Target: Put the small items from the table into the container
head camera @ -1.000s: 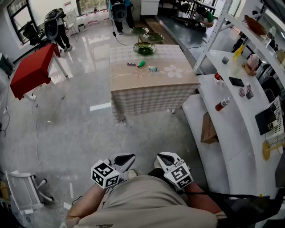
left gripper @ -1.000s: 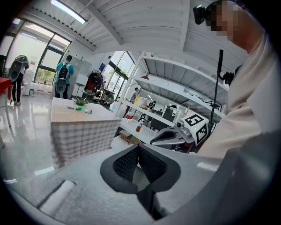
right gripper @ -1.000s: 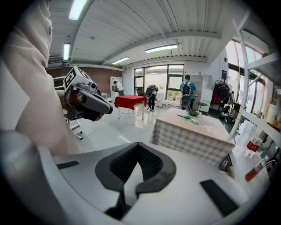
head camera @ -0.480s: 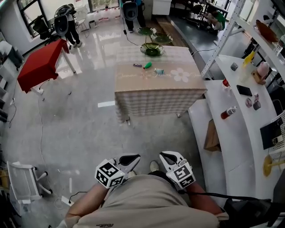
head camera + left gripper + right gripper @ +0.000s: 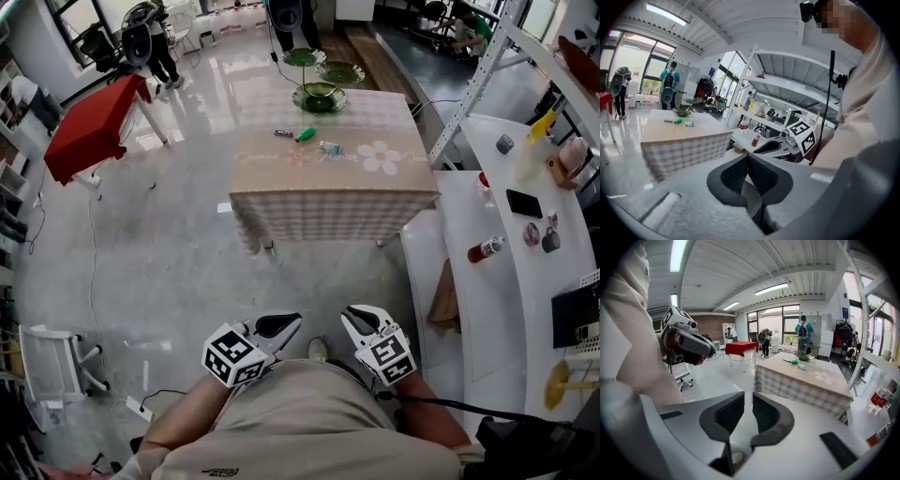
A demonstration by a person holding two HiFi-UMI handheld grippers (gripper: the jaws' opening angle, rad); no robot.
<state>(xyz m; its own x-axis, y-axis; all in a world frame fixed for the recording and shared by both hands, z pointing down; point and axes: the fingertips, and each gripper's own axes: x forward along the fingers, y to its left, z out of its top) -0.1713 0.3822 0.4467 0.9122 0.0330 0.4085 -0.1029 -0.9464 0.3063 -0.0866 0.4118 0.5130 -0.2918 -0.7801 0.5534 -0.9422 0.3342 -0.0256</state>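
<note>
The checked-cloth table (image 5: 328,202) stands ahead across the floor. On it lie a small purple item (image 5: 281,133), a green item (image 5: 305,134) and a teal-and-white item (image 5: 328,147). A green glass bowl (image 5: 320,97) sits at the table's far edge. My left gripper (image 5: 286,323) is held close to my body, shut and empty (image 5: 747,159). My right gripper (image 5: 354,316) is beside it with its jaws opening, a narrow gap between them and nothing in it (image 5: 748,397). Both are far from the table (image 5: 801,380).
A white curved counter (image 5: 497,300) with bottles and a phone runs along the right under a metal shelf frame. A cardboard box (image 5: 448,295) leans by it. A red-covered table (image 5: 89,131) is far left, a white chair (image 5: 52,370) is lower left, and people (image 5: 159,47) stand at the back.
I have walked toward the checked table, so it looks a little larger. Both grippers came forward with me, side by side.
</note>
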